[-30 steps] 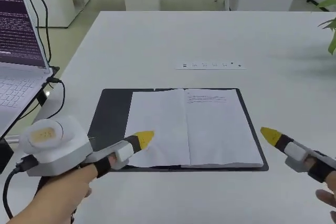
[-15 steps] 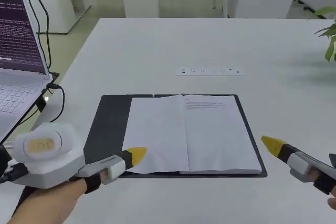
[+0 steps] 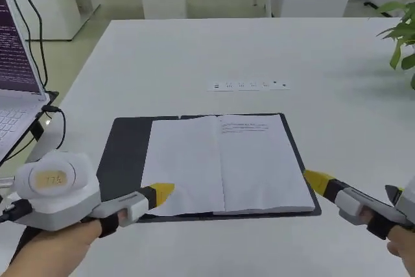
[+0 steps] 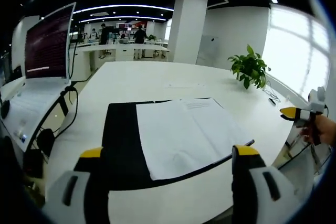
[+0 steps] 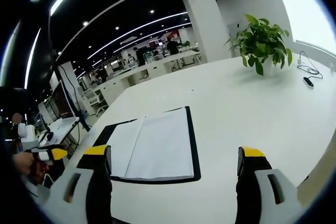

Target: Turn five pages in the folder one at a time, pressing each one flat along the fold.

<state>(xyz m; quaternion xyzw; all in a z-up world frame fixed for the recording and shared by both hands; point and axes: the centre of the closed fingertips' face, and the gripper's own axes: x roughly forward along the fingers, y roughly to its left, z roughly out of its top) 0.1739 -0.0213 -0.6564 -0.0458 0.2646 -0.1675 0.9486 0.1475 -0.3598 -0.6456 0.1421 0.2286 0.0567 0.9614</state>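
A black folder (image 3: 124,154) lies open on the white table, with white pages (image 3: 253,167) flat on both sides of the fold. My left gripper (image 3: 157,194) hovers at the near left corner of the left page, open, with nothing between its yellow tips. From its own view, the left gripper (image 4: 168,153) looks across the folder (image 4: 123,145). My right gripper (image 3: 316,178) sits just off the folder's near right corner, open and empty. In its own view the right gripper (image 5: 174,151) frames the folder (image 5: 157,148) from the right side.
An open laptop (image 3: 13,82) with cables (image 3: 48,111) stands at the left table edge. A power strip (image 3: 246,85) lies beyond the folder. A potted plant (image 3: 399,43) stands at the far right. Bare table surrounds the folder.
The head camera has shifted. My left gripper has drawn back from the left page toward its near left corner. The right gripper has edged a little closer to the folder's right corner.
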